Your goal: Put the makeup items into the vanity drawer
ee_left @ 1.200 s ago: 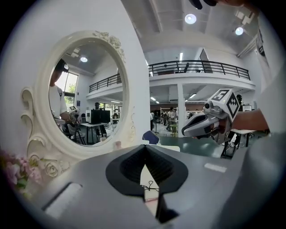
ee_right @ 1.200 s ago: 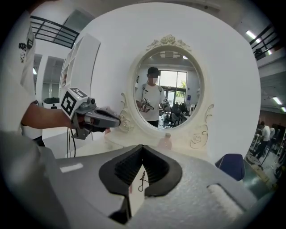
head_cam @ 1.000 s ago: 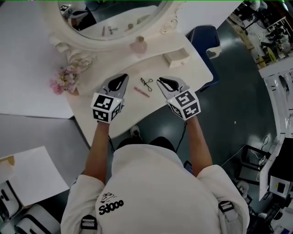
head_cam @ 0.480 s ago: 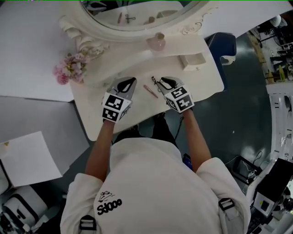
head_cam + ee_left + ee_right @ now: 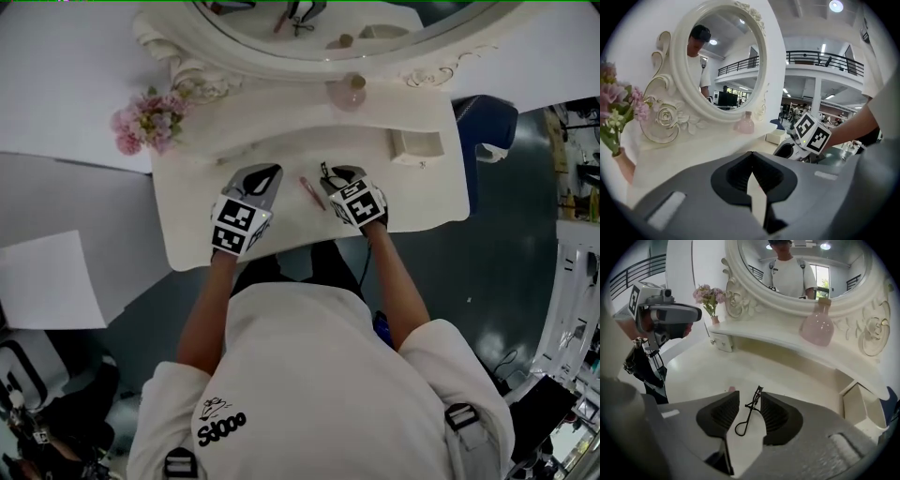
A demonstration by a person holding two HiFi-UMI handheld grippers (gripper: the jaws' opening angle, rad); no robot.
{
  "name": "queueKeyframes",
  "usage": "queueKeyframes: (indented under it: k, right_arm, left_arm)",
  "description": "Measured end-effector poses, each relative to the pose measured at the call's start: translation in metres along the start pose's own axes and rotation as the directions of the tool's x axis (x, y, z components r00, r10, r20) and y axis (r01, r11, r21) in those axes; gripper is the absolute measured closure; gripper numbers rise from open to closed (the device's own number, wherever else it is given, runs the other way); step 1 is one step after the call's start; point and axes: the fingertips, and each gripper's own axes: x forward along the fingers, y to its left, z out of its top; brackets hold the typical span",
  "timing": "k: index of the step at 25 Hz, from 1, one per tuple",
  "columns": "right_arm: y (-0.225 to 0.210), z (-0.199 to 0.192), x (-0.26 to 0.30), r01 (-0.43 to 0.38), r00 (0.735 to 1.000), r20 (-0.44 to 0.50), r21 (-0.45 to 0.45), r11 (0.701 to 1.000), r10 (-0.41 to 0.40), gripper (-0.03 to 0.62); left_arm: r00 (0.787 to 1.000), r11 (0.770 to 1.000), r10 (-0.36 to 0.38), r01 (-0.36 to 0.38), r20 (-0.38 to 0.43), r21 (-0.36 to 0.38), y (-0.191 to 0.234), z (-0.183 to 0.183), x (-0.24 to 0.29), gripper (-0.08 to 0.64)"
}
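The person in the white T-shirt (image 5: pixel 309 375) stands close against the front edge of the white vanity table (image 5: pixel 187 220), both bare forearms reaching out over it, a gripper in each hand.

The left gripper (image 5: pixel 750 157) hovers low over the bare tabletop on the person's left. Its two jaws meet at their tips and there is nothing between them.

The right gripper (image 5: pixel 750 395) sits just to the right of it, nose down toward the table. Its jaws are spreading apart, and a black eyelash curler (image 5: pixel 753 405) lies flat on the tabletop in the gap between them. The pads are not pressing on it. Its finger loop points back toward the person and its clamp end points toward the mirror.

Between the two grippers a slim pink makeup stick (image 5: pixel 311 192) lies on the table, just to the left of the right gripper's jaws and clear of the left gripper.

Further back on the right side, a small white drawer (image 5: pixel 415 145) stands pulled out from under the raised shelf, well apart from the curler and the stick. Neither item is in it.

On the shelf above, near its middle, a pink glass perfume bottle (image 5: pixel 349 92) stands upright. Off at the left end of the shelf is a bunch of pink flowers (image 5: pixel 148 120).

Behind everything rises the oval mirror (image 5: pixel 422 56) in its carved white frame, with the person and the tabletop items reflected in it
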Motion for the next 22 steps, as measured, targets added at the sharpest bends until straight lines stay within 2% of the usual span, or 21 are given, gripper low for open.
queueKeyframes:
  k: [6, 11, 13, 18, 22]
  right_arm:
    - [-0.004, -0.011, 0.020, -0.055, 0.996, -0.071, -0.046, 0.997, 0.052, 0.470]
    - [-0.007, -0.010, 0.021, -0.079, 0.995, -0.063, -0.074, 0.994, 0.075, 0.515]
    - [-0.010, -0.008, 0.018, -0.080, 0.996, -0.053, -0.086, 0.993, 0.076, 0.578]
    - [-0.016, -0.007, 0.009, -0.101, 0.995, -0.040, -0.128, 0.987, 0.097, 0.581]
    - [-0.020, -0.005, -0.010, -0.109, 0.994, -0.014, -0.115, 0.987, 0.108, 0.583]
  left_arm:
    - [0.998, 0.997, 0.066, -0.067, -0.018, -0.045, 0.000, -0.005, 0.002, 0.541]
    - [0.995, 0.994, 0.097, -0.098, -0.022, -0.058, -0.002, -0.001, 0.006, 0.541]
    - [0.995, 0.993, 0.099, -0.101, -0.022, -0.058, -0.005, 0.003, 0.010, 0.541]
    - [0.996, 0.995, 0.088, -0.088, -0.007, -0.053, -0.013, 0.013, 0.022, 0.541]
    - [0.998, 0.998, 0.061, -0.061, -0.002, -0.034, -0.023, 0.022, 0.036, 0.541]
